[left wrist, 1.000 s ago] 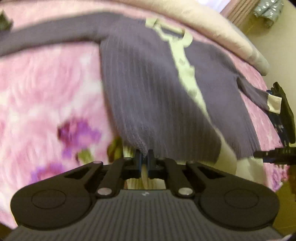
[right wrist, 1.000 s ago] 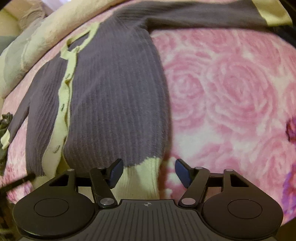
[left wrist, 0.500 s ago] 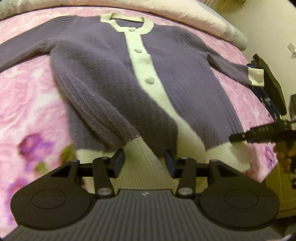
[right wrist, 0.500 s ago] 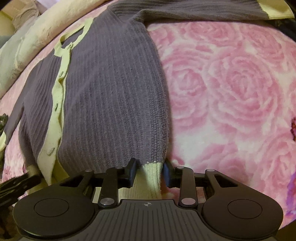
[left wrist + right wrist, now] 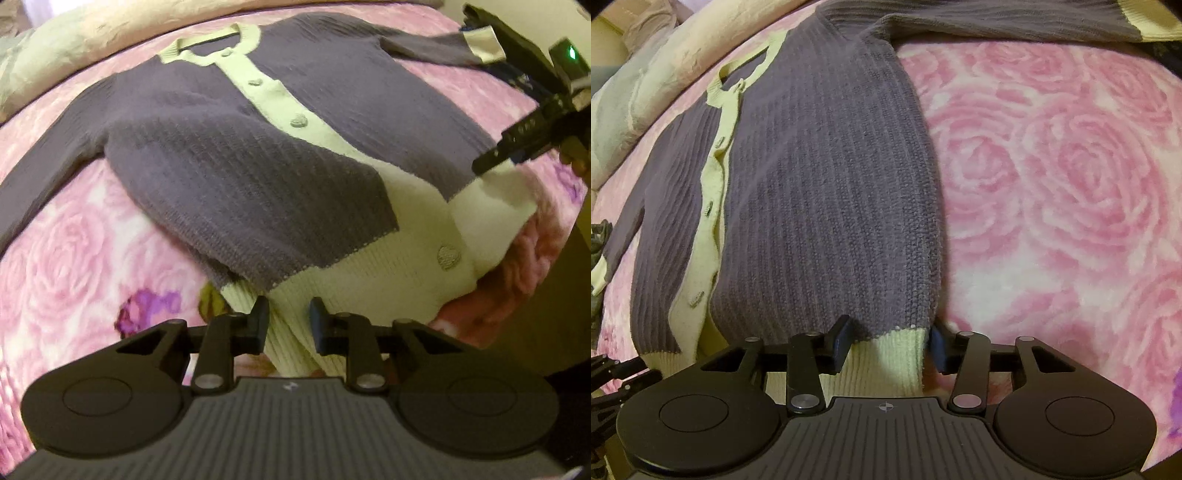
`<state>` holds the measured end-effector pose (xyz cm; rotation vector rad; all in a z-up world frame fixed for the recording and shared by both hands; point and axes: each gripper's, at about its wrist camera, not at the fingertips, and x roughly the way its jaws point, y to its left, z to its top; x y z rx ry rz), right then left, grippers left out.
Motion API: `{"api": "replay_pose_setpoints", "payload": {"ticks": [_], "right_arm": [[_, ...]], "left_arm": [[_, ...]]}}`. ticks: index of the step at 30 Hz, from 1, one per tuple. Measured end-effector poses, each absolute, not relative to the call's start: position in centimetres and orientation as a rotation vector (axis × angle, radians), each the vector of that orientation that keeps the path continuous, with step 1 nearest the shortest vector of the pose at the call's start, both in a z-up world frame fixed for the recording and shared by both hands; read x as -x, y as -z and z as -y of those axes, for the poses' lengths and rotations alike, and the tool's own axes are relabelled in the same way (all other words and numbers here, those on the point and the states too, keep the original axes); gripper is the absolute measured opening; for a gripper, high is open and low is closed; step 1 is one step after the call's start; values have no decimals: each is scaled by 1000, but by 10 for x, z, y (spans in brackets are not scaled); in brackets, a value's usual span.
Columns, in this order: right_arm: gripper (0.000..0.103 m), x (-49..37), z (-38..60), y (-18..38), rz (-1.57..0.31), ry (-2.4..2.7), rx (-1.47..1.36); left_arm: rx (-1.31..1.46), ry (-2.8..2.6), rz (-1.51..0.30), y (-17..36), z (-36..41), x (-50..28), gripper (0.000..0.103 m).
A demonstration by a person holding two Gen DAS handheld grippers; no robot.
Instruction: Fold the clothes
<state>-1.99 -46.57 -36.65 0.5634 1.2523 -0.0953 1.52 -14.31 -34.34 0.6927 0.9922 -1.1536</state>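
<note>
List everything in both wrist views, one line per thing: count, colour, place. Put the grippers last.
cardigan: one, purple knit with pale yellow-green collar, button band, hem and cuffs; spread face up on the blanket, sleeves out to the sides.
heart-shaped buttons: several, greyish, along the button band.
blanket: one, pink rose print, under the cardigan.
bedding roll: cream, with a grey-green piece beside it, along the far edge beyond the collar.
dark items: black and dark blue, by the far cuff; too unclear to name.
left gripper: one, black; jaws just closing, pale hem ribbing between them.
right gripper: one, black with blue pads; jaws just opening, the hem corner between them.
</note>
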Motion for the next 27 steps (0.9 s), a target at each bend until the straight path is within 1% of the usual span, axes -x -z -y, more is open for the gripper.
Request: {"api": "replay_pose_setpoints", "payload": {"ticks": [3, 7, 8, 10, 12, 20, 24, 27], "right_arm": [[47, 19, 467, 367, -1255, 92, -568], [47, 16, 461, 364, -1261, 105, -531], [47, 14, 458, 362, -1259, 111, -505], [47, 11, 452, 355, -1243, 114, -445], [47, 7, 443, 346, -1225, 91, -392], [47, -5, 383, 315, -1143, -145, -202], [47, -2, 353, 304, -1122, -166, -53], [47, 3, 349, 291, -1083, -230, -106]], "left_arm": [[-588, 1101, -1052, 336, 128, -28, 20], [-348, 1007, -1187, 338, 116, -55, 20], [-288, 994, -1208, 339, 116, -59, 22], [-223, 979, -1226, 340, 118, -61, 25], [-177, 967, -1234, 342, 121, -61, 25], [-159, 915, -1261, 341, 101, -63, 25], [-145, 900, -1262, 339, 93, -66, 25], [-133, 896, -1263, 340, 91, -68, 25]]}}
